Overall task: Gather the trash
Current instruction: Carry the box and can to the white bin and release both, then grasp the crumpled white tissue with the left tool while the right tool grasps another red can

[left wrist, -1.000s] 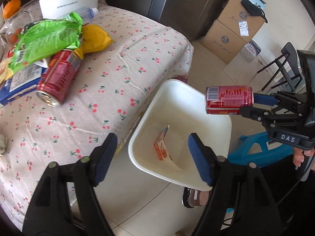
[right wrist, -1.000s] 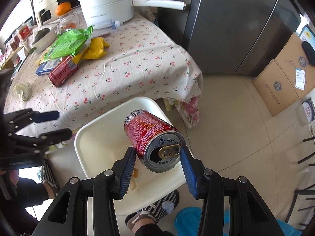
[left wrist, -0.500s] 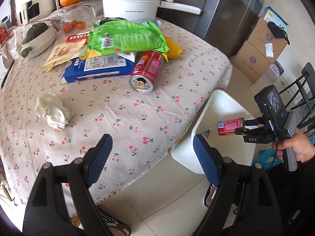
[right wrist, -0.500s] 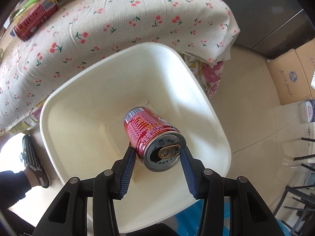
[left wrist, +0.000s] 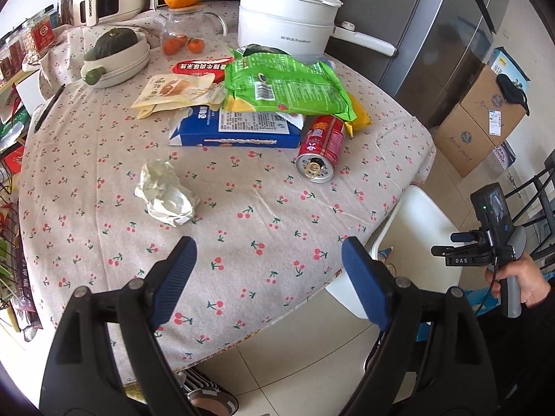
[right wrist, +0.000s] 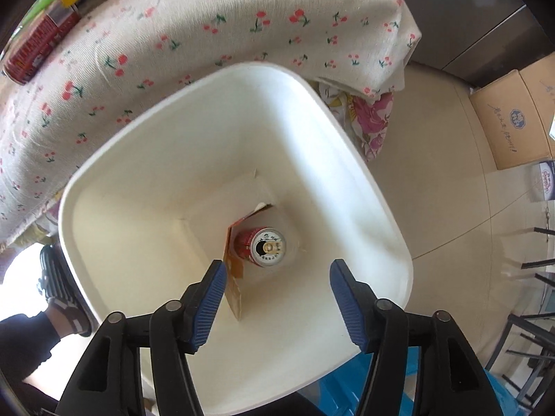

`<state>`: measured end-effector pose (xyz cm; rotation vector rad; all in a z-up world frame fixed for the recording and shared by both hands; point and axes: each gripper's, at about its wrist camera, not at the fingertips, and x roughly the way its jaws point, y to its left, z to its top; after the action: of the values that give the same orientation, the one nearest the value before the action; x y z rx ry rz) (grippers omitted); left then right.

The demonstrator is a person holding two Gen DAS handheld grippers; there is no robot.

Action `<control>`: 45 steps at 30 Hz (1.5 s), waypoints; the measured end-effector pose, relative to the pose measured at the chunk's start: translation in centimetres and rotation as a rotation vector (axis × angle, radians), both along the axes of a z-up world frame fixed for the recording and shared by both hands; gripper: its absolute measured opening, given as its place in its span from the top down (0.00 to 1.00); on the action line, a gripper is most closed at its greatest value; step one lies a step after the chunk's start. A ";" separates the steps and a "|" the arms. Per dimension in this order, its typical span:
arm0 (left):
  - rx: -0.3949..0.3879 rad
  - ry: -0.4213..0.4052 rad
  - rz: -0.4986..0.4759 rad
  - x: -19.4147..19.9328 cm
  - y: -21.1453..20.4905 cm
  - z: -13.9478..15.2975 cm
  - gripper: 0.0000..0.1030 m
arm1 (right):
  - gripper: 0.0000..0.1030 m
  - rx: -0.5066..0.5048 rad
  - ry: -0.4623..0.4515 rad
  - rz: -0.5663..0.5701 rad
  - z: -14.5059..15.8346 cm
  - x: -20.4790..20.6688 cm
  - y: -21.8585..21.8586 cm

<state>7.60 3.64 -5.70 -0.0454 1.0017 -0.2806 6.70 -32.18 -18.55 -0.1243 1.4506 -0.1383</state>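
Right gripper point(right wrist: 274, 291) fingers spread wide, empty, above the white trash bin point(right wrist: 347, 159). Red can point(right wrist: 260, 244) sits at the bin bottom beside a cardboard carton point(right wrist: 234, 263). Left gripper point(left wrist: 267, 274) also wide open, empty, over the near table edge. On the tablecloth point(left wrist: 242, 208): second red can point(left wrist: 321, 149), crumpled paper point(left wrist: 164, 192), green bag point(left wrist: 284, 86), blue box point(left wrist: 236, 128).

Red can point(right wrist: 261, 248); white bin point(right wrist: 364, 187); cherry-print tablecloth point(left wrist: 242, 201)
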 end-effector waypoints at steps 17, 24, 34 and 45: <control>-0.016 0.025 0.228 4.5 5.6 -2.9 0.09 | 0.22 0.193 -0.324 0.001 10.3 1.1 3.7; 0.043 0.012 0.234 6.7 4.8 -5.5 0.09 | 0.21 0.192 -0.352 0.027 10.2 2.5 5.9; 0.057 0.071 0.226 8.0 4.7 -7.5 0.52 | 0.20 0.161 -0.369 0.068 10.2 3.7 8.2; -0.005 0.024 0.180 5.3 5.0 -3.8 0.53 | 0.19 0.175 -0.389 0.104 10.6 4.7 12.2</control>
<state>12.89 8.64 -9.55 -0.1431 1.0139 -0.1175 11.35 -19.97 -7.96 -0.0269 1.0602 0.0486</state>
